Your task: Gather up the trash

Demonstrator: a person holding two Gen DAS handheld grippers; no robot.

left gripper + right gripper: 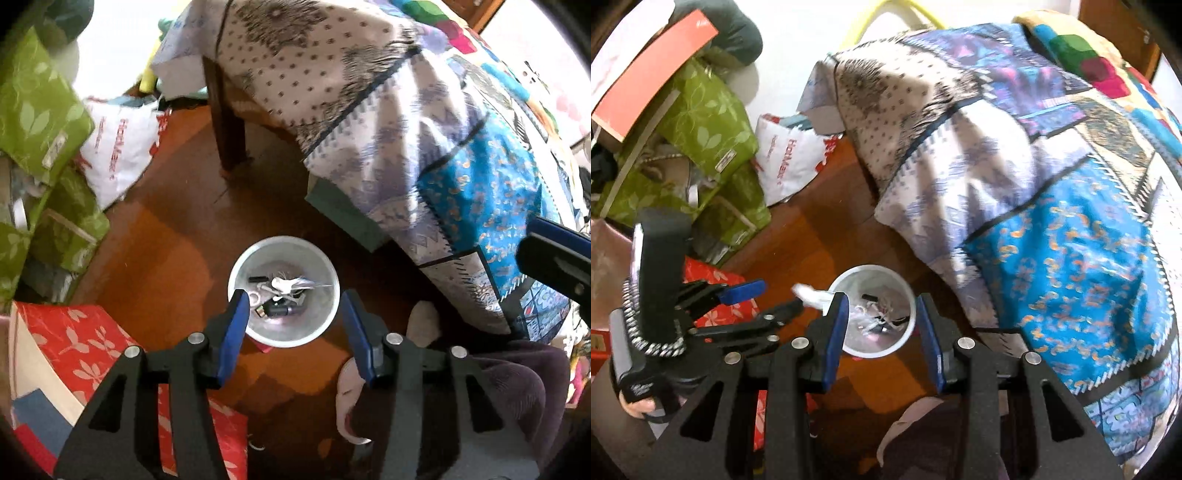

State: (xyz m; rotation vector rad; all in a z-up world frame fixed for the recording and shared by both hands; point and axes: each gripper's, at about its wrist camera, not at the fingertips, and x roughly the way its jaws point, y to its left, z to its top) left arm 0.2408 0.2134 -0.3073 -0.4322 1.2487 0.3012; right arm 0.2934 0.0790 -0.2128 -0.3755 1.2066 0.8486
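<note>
Two wrist views are looking steeply down on one cluttered corner. A large patchwork quilt of blue, white and dotted cream cloth [424,140] is draping over furniture and filling the upper right, with one dark wooden leg [229,122] showing beneath it. A reddish-brown wooden floor [166,236] is lying below. Green leaf-printed gift bags [33,110] are crowding the left side, a red flower-printed bag [85,343] is lying nearer the camera, and a crumpled white plastic bag with red lettering [122,147] is sitting between the green bags and the leg.

The left gripper [294,299] is pointing almost straight down, its blue-padded jaws standing well apart with nothing clamped between them. In the right wrist view the same tool is reaching in from the left, and a hand [635,406] is wrapping its black handle. The right gripper [882,299] is tilting down likewise, just beside the left one, its jaws parted a little less widely and gripping nothing.

A round white plastic cup [325,314] is standing upright on the floor, directly under both pairs of jaws and close to the quilt's hanging edge. The cup is holding the collected trash: white paper shreds [284,284] and small dark cylindrical pieces [275,310]. A blurred white scrap [810,293] is showing at the cup's rim just beside the left gripper's fingertip; whether anything is touching it cannot be told.
</note>
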